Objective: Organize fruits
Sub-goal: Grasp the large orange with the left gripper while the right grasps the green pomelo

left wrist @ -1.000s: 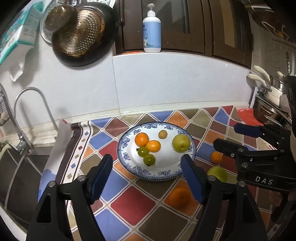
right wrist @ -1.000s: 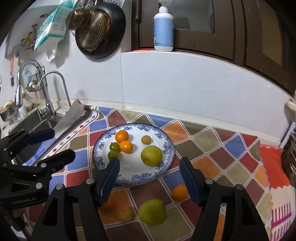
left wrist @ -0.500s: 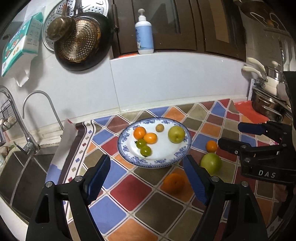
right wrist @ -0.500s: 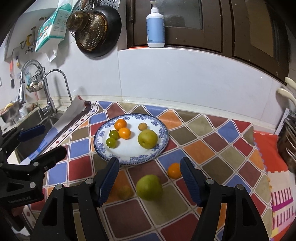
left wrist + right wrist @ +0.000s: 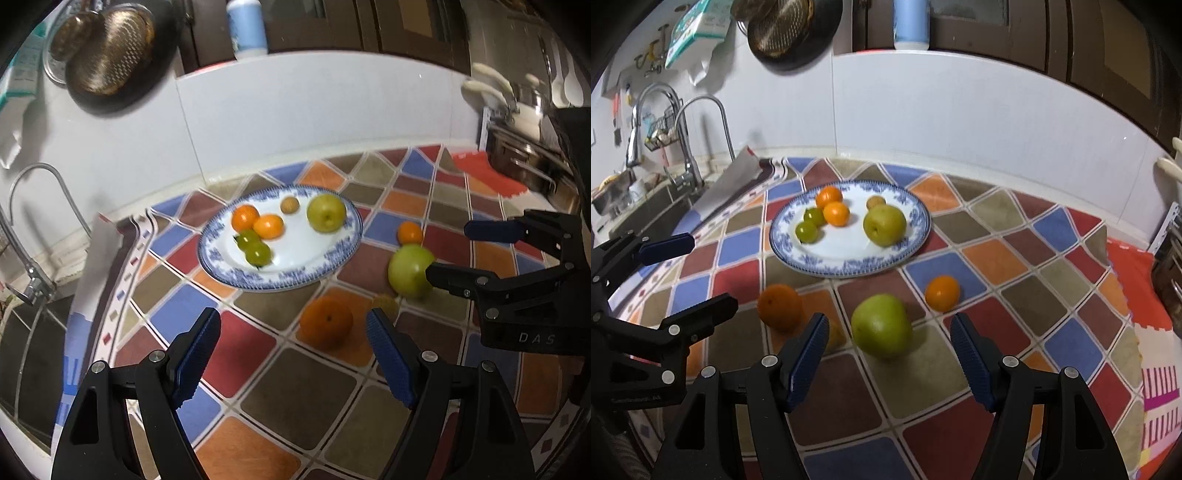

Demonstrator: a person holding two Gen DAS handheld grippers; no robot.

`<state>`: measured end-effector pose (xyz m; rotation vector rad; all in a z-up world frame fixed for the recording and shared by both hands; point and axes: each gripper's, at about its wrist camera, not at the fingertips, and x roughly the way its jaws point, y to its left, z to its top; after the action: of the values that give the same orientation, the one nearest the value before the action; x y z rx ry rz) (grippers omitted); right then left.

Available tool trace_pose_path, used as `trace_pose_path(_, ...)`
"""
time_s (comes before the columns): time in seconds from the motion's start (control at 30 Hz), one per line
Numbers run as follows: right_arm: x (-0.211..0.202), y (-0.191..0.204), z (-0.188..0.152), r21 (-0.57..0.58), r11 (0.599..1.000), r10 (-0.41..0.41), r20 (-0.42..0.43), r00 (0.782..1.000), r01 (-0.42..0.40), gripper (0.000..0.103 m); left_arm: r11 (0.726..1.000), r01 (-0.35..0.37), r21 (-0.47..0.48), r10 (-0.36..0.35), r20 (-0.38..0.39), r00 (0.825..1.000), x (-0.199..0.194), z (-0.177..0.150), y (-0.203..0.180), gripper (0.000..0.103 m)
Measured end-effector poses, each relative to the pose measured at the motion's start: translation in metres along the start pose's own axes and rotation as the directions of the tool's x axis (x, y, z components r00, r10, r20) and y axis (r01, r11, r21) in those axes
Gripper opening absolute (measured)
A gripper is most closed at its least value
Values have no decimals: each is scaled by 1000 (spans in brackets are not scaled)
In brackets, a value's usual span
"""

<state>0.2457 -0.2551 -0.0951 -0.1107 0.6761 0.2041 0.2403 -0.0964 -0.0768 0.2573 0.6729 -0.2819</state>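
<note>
blue-and-white porcelain plate (image 5: 849,266) sits on the diamond-patterned mat (image 5: 993,258), mid-counter. on the plate: a green pear (image 5: 885,225) at the right side, a small brown fruit (image 5: 875,202) just behind it, two oranges (image 5: 833,206) touching each other, and two small green fruits (image 5: 809,226) just left of them.

off the plate, on the mat, nearer the cameras: a large green pear (image 5: 882,326), a small orange (image 5: 942,292) to its right, a larger orange (image 5: 780,306) to its left, and a small yellowish fruit (image 5: 384,303) between the larger orange and the large pear, partly hidden in the right wrist view.

right gripper (image 5: 888,349): fingers spread wide, holding nothing; the large green pear lies just ahead of the gap between the blue pads (image 5: 969,363), not touched.

left gripper (image 5: 293,352): fingers also spread wide and empty; the larger orange sits just ahead of the gap, toward the right pad, apart from both pads.

both views slightly motion-blurred. sink with faucets (image 5: 701,122) to the left of the mat; a pump bottle (image 5: 911,24) on the ledge above the backsplash.
</note>
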Motion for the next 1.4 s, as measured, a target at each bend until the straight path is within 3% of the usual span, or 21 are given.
trace_pose_path(0.4,29,-2,-11,-37,999,18,-85,996,-21,68,997,56,45,-53,-75,996,37,-8,-6,79)
trace_pose_path(0.63,41,-1,-6,-37,999,35,-88,995,-39,66,995,100,12,-98,-111,989,53,-3,-3,63)
trace_pose_path(0.83,50,-4,-3,-11,999,52,-103,993,-53,59,989,145,-15,-146,-135,980,62,-1,-3,50)
trace_pose_path(0.93,53,-5,-4,4,997,76,-113,991,-76,50,986,166,-18,-167,-139,976,63,0,-5,42)
trace_pose_path(1.4,30,-2,-2,33,999,44,-75,996,-42,49,988,148,-47,-151,-87,985,38,5,1,42)
